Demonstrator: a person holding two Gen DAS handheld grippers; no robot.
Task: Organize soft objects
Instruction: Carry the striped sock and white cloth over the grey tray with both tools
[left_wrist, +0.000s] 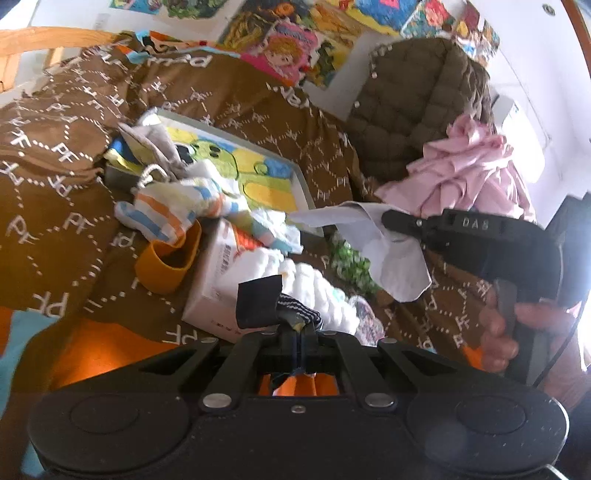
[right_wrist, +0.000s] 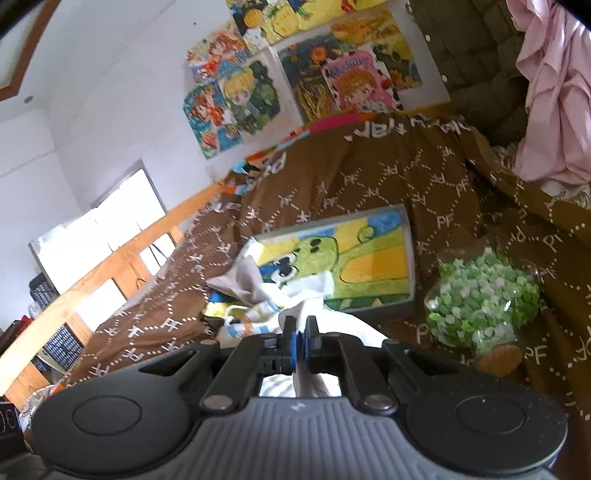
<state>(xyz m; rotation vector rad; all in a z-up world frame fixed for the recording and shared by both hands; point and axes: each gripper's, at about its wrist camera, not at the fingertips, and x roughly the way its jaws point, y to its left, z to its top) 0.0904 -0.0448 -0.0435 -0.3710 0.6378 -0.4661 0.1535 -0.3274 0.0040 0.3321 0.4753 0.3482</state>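
My left gripper is shut on a dark navy cloth with a striped piece beside it, held above a white box. My right gripper is shut on a pale grey cloth; in the left wrist view that gripper holds the same cloth hanging in the air above the bed. A heap of small striped and grey garments lies on a framed green cartoon picture, also in the right wrist view.
A brown patterned blanket covers the bed. An orange cup lies by the box. A bag of green and white bits sits right. A pink garment and olive quilted jacket pile behind. A wooden rail runs left.
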